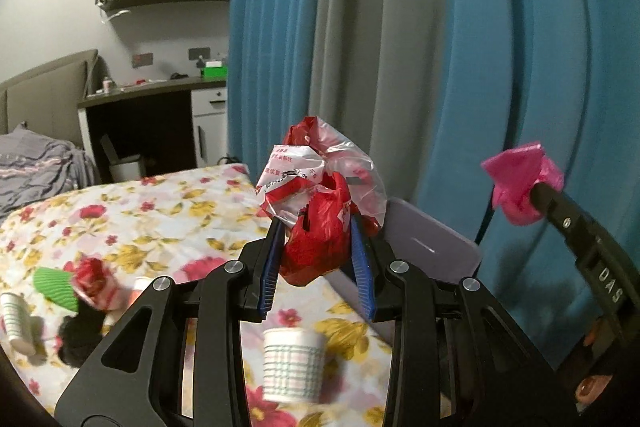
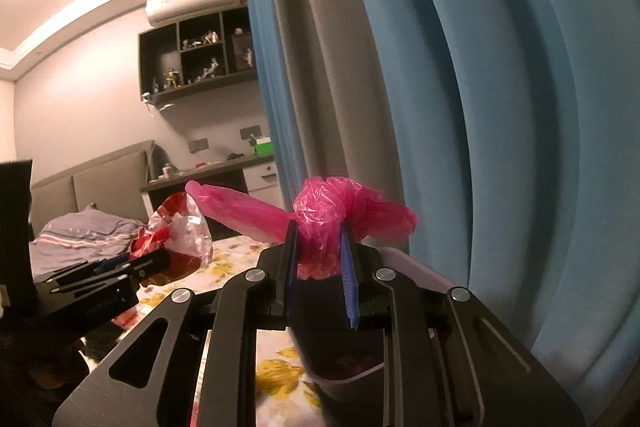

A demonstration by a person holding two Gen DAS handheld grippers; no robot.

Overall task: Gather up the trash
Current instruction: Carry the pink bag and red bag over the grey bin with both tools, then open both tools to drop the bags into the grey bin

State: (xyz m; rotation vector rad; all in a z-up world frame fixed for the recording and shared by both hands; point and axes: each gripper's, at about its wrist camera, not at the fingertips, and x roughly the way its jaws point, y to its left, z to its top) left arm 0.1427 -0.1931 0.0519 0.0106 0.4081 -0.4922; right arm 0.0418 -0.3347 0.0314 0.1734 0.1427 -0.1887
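My left gripper [image 1: 316, 227] is shut on a crumpled red and clear plastic wrapper [image 1: 320, 195], held up above the floral table. That wrapper [image 2: 180, 227] shows at the left of the right wrist view, in the left gripper [image 2: 160, 263]. My right gripper [image 2: 318, 231] is shut on a crumpled pink plastic bag [image 2: 332, 211]; the same bag [image 1: 520, 183] appears at the right of the left wrist view. A lilac bin [image 1: 432, 243] stands just beyond the left gripper, and its dark inside [image 2: 344, 347] lies under the right gripper. A paper cup [image 1: 292, 365] stands on the tablecloth.
The floral tablecloth [image 1: 168, 211] also carries a second paper cup [image 1: 16, 319], a green corrugated sleeve [image 1: 56, 287], a red wrapper [image 1: 92, 279] and a dark object [image 1: 80, 339]. Blue and grey curtains [image 1: 440, 47] hang close behind. A bed and desk stand at the far left.
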